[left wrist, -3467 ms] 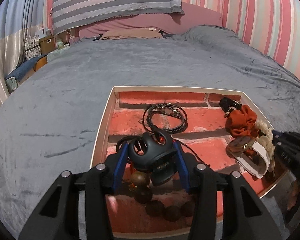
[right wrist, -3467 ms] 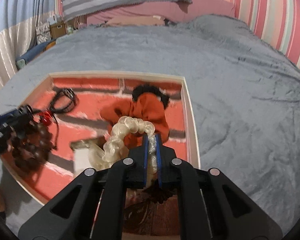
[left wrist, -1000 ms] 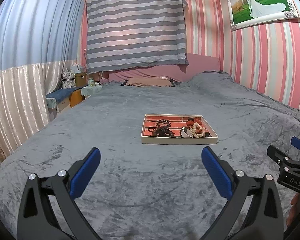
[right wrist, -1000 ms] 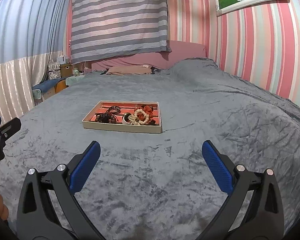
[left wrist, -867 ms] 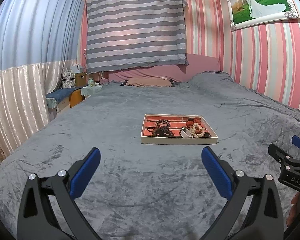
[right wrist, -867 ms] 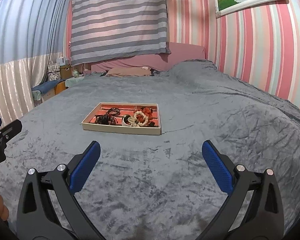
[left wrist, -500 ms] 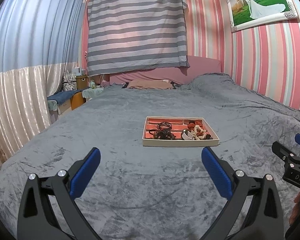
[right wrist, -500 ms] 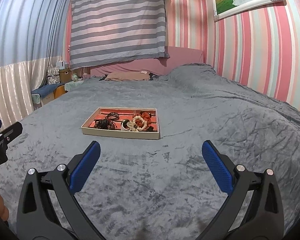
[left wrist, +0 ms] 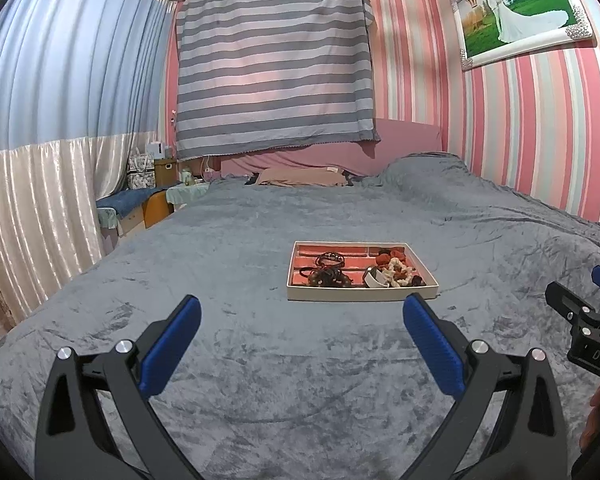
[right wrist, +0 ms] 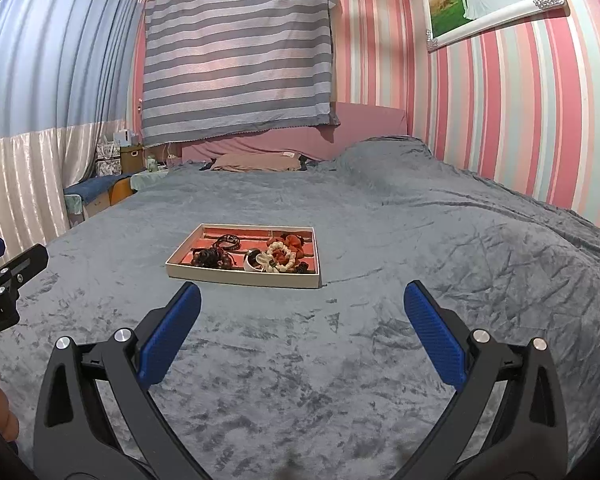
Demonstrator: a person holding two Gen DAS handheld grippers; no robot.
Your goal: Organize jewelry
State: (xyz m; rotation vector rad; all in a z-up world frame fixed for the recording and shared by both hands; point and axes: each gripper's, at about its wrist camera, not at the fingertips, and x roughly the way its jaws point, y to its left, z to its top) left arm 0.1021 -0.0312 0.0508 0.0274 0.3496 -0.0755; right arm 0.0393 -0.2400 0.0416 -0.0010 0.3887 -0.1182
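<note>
Bedspread first: the wide grey plush blanket (left wrist: 260, 360) fills nearly everything I see from both wrist cameras, and on it, well ahead of me, sits the shallow cream-rimmed rectangular tray with a red brick-patterned floor (left wrist: 360, 293). All the jewelry I can make out lies inside it: a heap of dark brown wooden beads and black cord bracelets (left wrist: 328, 272) in the left half, an orange fabric scrunchie with a cream chunky bead bracelet (right wrist: 284, 255) in the right half. I see nothing loose on the blanket. My left gripper (left wrist: 300, 338) and right gripper (right wrist: 300, 334) both stand spread wide with nothing between the blue pads, well apart from the tray. I judge the sorting done or close to it. Any next move means travelling forward to the tray before closing on a piece.
</note>
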